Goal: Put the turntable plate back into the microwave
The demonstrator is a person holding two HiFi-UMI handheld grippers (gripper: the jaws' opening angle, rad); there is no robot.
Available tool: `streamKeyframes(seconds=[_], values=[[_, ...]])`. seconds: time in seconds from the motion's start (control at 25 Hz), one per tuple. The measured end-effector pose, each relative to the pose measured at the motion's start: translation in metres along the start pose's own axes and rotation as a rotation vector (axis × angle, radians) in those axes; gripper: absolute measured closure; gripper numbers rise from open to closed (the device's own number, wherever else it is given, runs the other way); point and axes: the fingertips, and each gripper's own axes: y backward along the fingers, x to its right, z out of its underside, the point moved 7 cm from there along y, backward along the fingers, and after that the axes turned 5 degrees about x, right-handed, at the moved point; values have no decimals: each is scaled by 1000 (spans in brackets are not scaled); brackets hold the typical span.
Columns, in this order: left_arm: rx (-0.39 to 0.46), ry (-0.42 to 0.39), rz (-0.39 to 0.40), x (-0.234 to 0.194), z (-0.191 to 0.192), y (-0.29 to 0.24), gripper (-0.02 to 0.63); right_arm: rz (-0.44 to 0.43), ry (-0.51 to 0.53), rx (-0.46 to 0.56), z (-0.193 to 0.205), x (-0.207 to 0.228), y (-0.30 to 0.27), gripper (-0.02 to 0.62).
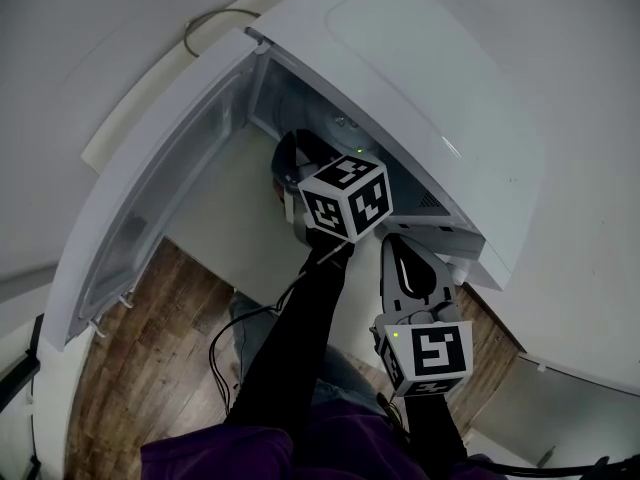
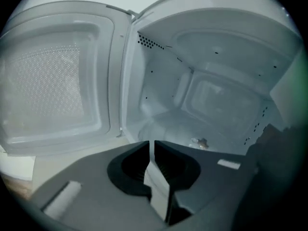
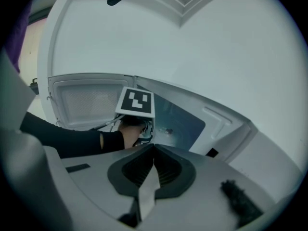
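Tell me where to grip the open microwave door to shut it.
Probably the door by its free edge, farthest from the hinge, approached from the outer face: it stands swung wide, so pushing there should swing it most easily.

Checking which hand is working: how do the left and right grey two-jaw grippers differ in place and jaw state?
The left gripper reaches into the mouth of the open white microwave; the right gripper hangs outside it. The left gripper's jaws are closing, a thin slit apart; the right gripper's are shut. Both hold nothing.
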Motion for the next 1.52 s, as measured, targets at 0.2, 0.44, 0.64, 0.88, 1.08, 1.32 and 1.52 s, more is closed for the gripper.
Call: streamKeyframes(seconds=[0.2, 0.44, 0.64, 0.88, 1.08, 1.32, 1.52], values=[[-4, 199, 16, -27, 6, 13, 569, -2, 12, 6, -3, -2, -2, 584], [-100, 314, 72, -45, 34, 20, 601, -13, 7, -4, -3, -7, -2, 584], [-125, 358, 111, -35, 37, 19, 603, -20, 26, 13, -9, -11, 0, 584], [-189, 343, 139, -30, 41, 12, 605, -11, 8, 34, -7, -14, 4, 584], [-154, 262, 217, -41, 36, 22, 602, -11, 1, 66, -17, -16, 9, 584], [-1, 117, 394, -51, 3, 86, 601, -24, -11, 171, -43, -14, 18, 584], [252, -149, 623, -39, -44, 165, 601, -61, -52, 284, -66, -13, 33, 584]])
